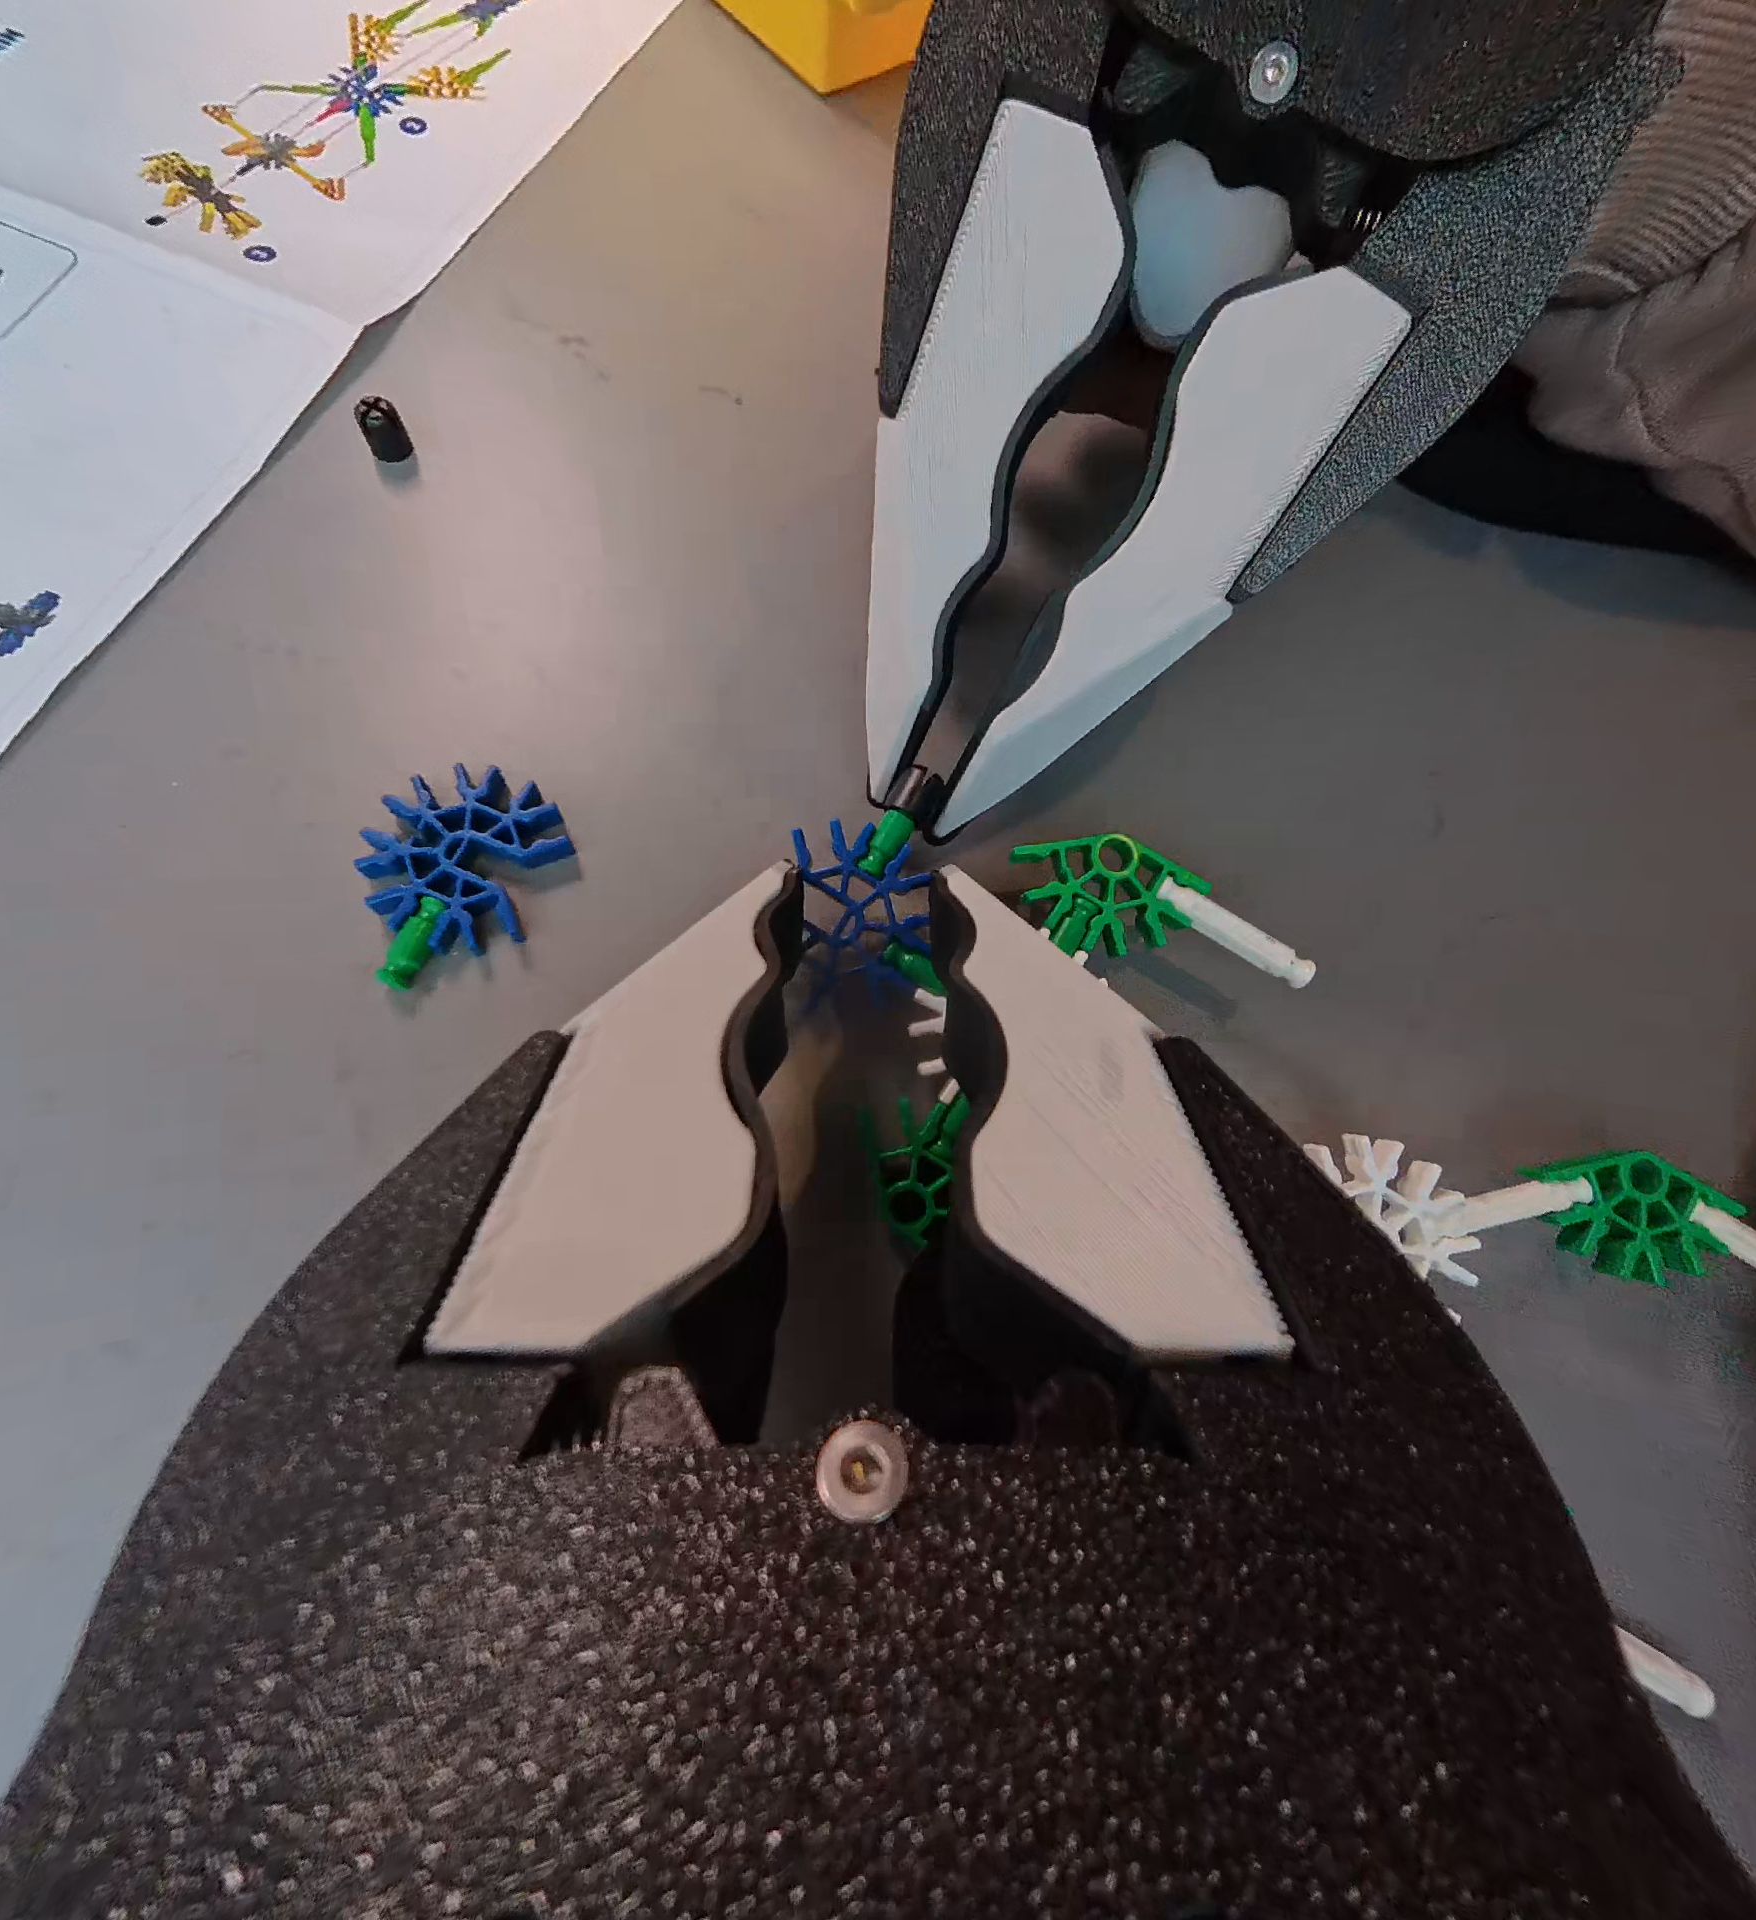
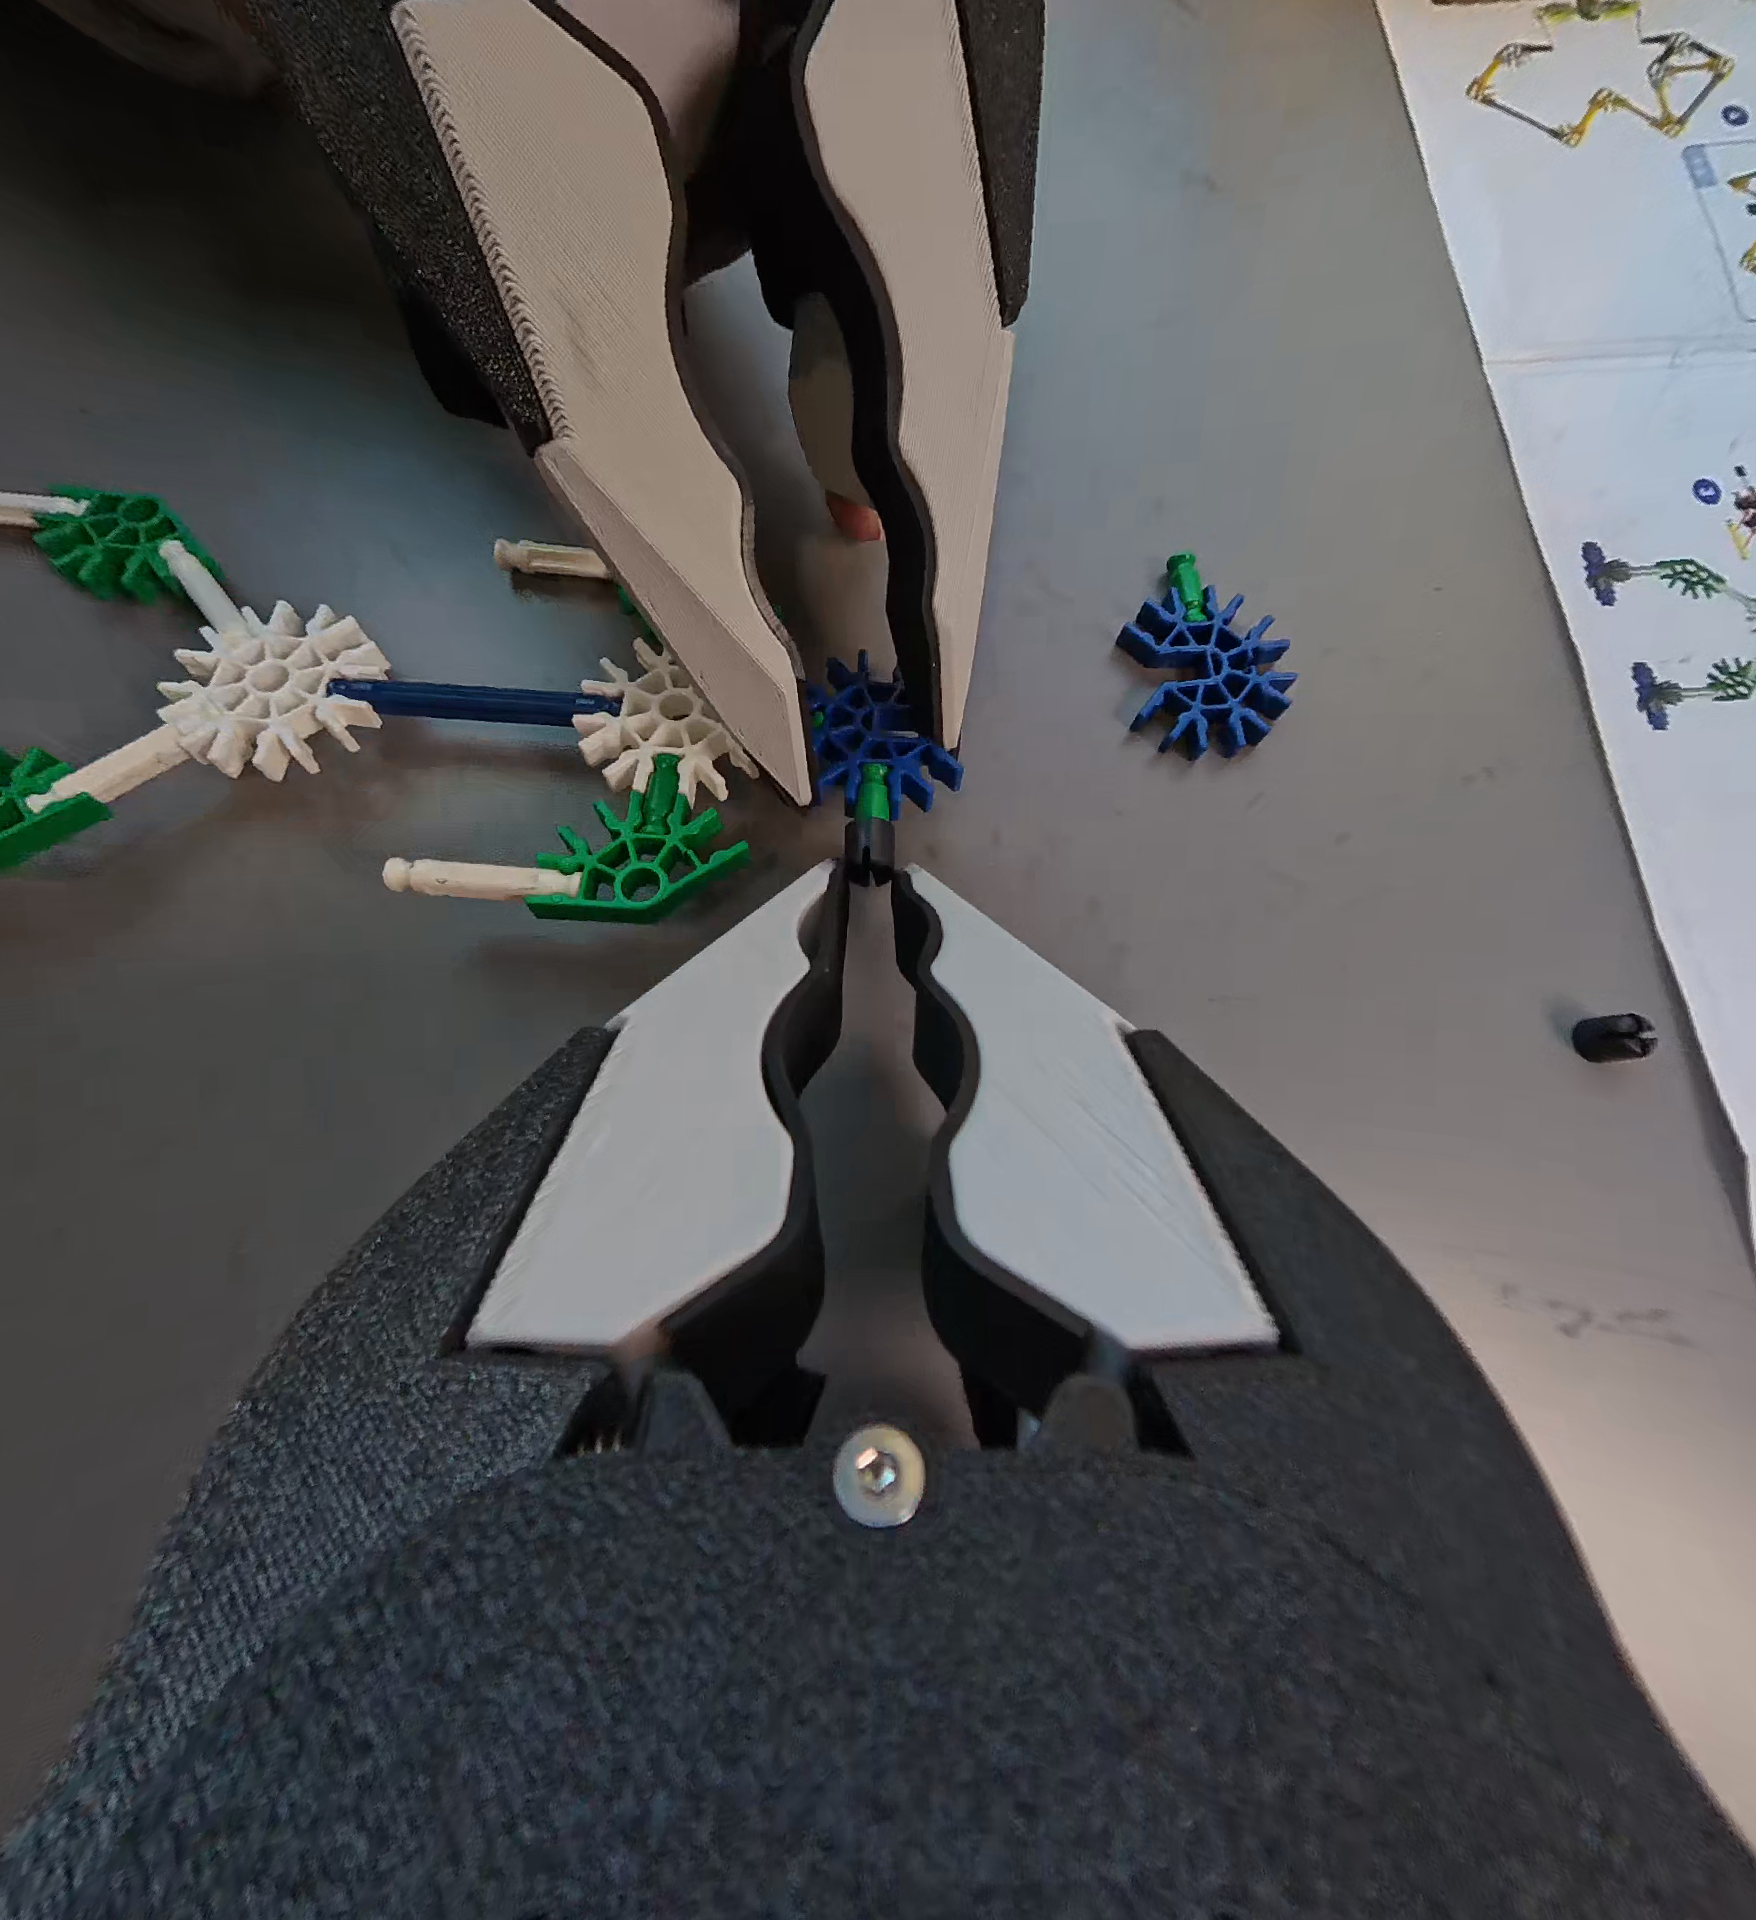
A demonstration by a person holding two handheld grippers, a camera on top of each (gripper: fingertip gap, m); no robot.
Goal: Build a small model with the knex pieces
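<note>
Left gripper [image 1: 863, 914] clamped blue connector [image 1: 858, 904]; right gripper [image 2: 869, 868] pinched black cap [image 2: 869, 844] on green rod [image 2: 874, 795].

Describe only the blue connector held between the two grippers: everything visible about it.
The blue connector is a flat, snowflake-shaped plastic piece with slotted spokes. The left gripper is clamped on its sides. A short green rod is plugged into one slot facing the right gripper, which pinches a small black cap on the rod's end. A second green stub shows on another side. It sits just above or on the grey table.

Soft even light, fisheye-warped edges
</note>
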